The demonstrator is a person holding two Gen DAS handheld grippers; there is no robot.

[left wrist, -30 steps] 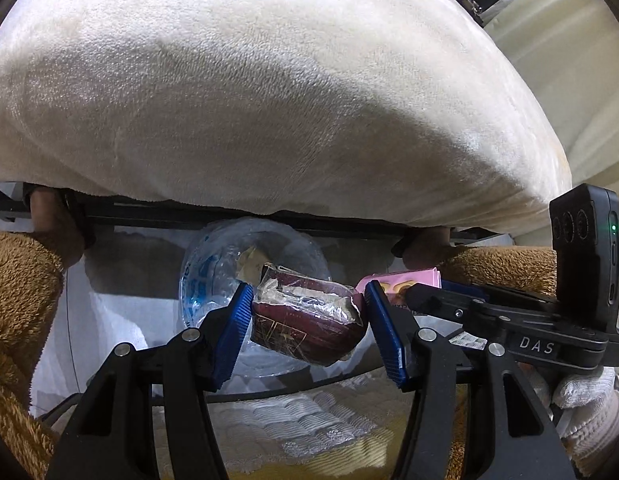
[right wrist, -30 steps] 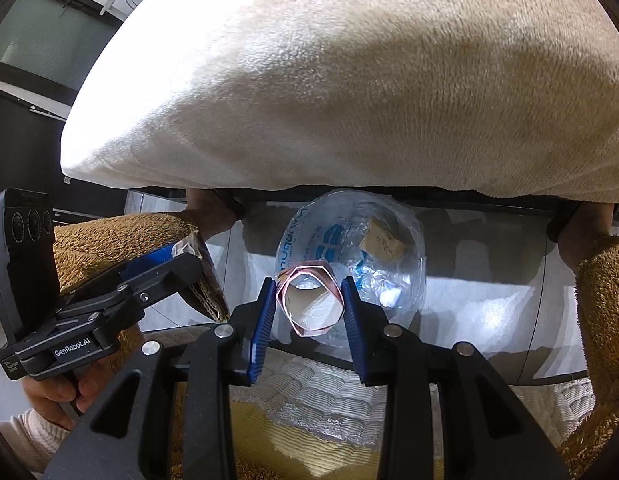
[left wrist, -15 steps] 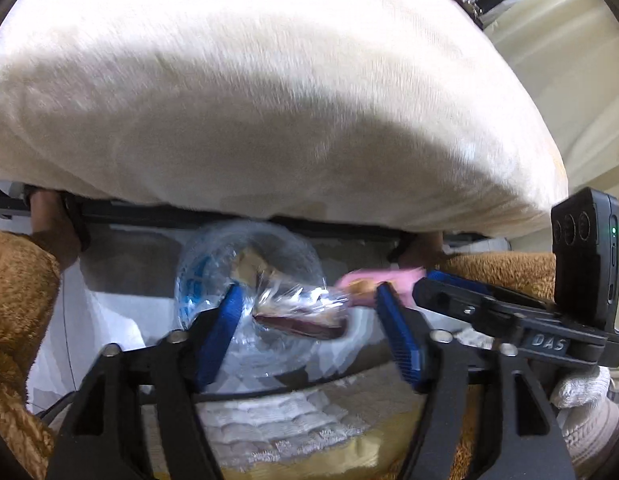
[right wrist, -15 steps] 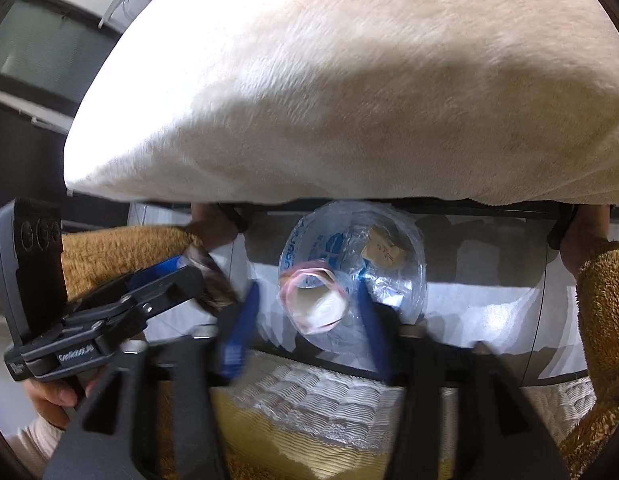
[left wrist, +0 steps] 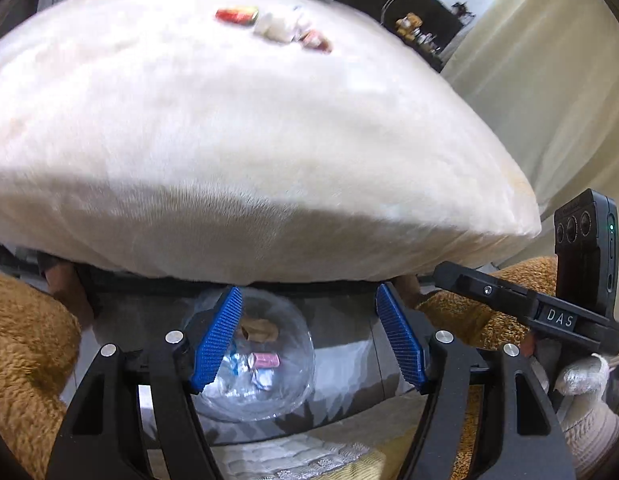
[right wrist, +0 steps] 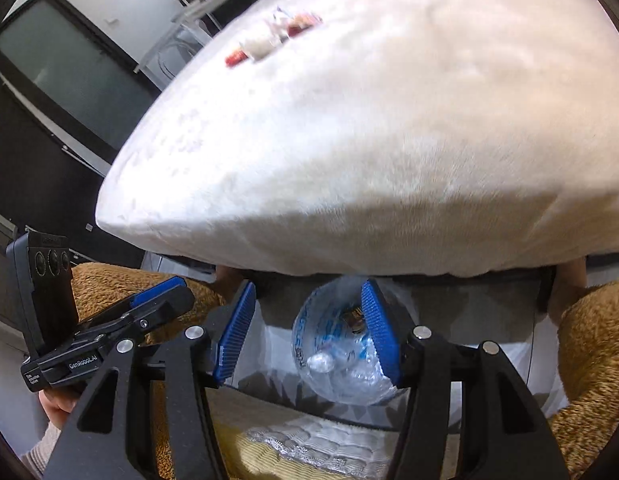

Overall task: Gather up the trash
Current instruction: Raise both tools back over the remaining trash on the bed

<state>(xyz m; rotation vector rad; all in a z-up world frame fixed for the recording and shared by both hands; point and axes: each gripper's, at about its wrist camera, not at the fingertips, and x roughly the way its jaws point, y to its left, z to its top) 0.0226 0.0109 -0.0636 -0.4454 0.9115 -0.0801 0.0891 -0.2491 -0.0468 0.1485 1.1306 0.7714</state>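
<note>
My left gripper stands open with nothing between its blue pads, above a clear plastic bag that hangs below the table's near edge. A pink wrapper and a brown scrap lie inside the bag. My right gripper is open and empty too, over the same bag. Each gripper shows at the other view's side: the right gripper and the left gripper. On the far part of the cream fleece table cover lie a red packet, crumpled white paper and another red piece.
Brown fleece cloth flanks the bag on both sides. A quilted yellow and white cloth lies under the grippers. A dark screen stands at the far left, a pale curtain at the right.
Both grippers opened: the left let go of a maroon wrapper, the right of a pink wrapper, and both pieces dropped toward the bag. Both grippers rose, bringing the table's far trash into view.
</note>
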